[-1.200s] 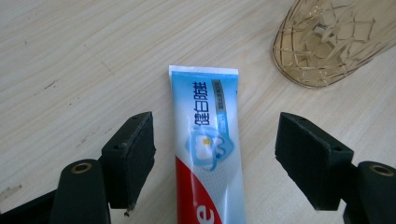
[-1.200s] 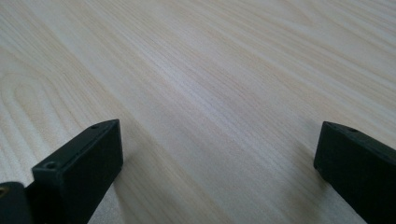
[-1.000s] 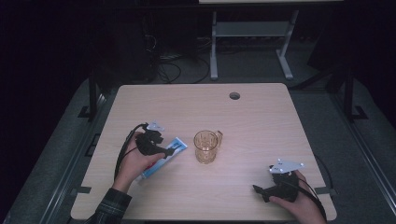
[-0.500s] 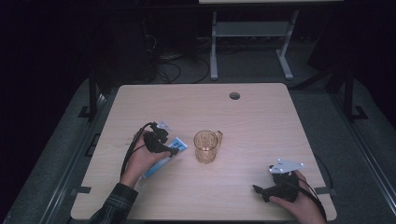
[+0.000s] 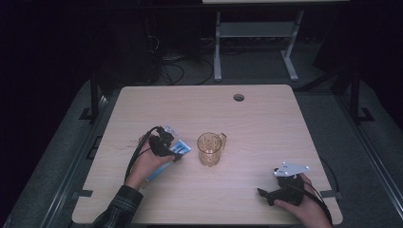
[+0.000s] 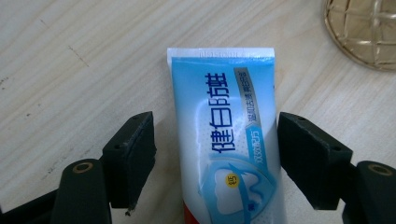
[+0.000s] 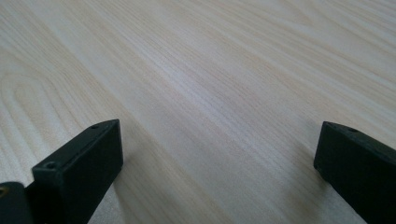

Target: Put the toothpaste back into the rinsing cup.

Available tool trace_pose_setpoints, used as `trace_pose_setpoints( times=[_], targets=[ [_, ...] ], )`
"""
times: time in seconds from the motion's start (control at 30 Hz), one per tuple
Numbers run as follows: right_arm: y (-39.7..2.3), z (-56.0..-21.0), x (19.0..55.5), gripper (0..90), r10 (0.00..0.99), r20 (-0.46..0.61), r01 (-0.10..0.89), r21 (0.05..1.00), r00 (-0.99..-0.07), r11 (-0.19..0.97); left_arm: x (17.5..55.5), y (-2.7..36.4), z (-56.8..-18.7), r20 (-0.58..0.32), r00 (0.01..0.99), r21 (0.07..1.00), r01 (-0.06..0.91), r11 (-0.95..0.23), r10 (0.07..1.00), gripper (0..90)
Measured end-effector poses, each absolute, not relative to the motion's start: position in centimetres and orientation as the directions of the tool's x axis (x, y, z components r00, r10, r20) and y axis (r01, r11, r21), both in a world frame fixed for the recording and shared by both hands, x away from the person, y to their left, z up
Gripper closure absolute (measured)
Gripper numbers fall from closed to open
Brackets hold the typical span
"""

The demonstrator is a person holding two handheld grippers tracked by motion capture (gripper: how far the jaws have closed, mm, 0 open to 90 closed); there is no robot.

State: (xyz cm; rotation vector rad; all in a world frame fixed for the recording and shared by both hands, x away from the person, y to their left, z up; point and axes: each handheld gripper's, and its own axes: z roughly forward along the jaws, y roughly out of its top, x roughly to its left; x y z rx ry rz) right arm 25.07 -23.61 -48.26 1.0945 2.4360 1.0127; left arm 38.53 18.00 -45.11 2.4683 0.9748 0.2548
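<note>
- Left gripper (image 5: 177,155), held in the person's left hand (image 5: 145,164), hangs low over the toothpaste tube (image 6: 229,140), with its jaws spread wide to either side of it.
- Seen from the left gripper view, a strip of bare wood shows between each black pad and the tube's edge, so neither pad presses on the tube; nothing is gripped.
- The tube lies flat on the wooden table (image 5: 266,123), pale blue and white with blue Chinese lettering, its crimped flat end pointing away from the gripper.
- A red band shows at the tube's near end, down between the jaws.
- From the high view, the tube lies on the left half of the table, partly under the gripper and the hand.
- An amber glass mug (image 5: 209,149) stands upright just beside the tube, near the table's middle, its handle turned to the right; its ribbed base shows in the top corner of the left gripper view.
- Right gripper (image 5: 263,194) rests on the table near the front right corner, well apart from the mug, in the person's right hand (image 5: 304,209).
- Its jaws stand wide apart over bare wood with nothing between them.
</note>
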Motion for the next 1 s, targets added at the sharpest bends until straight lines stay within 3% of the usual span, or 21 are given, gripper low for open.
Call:
trace_pose_setpoints(
  times=[1.0],
  targets=[
    [-23.61, -48.27, 25.06, 0.5, 0.74, 0.026, 0.54, 0.701, -0.672, 0.466, 38.11, 17.74, -44.77, 0.003, 0.731, 0.483, 0.596, -0.642, 0.682, 47.2]
  ],
)
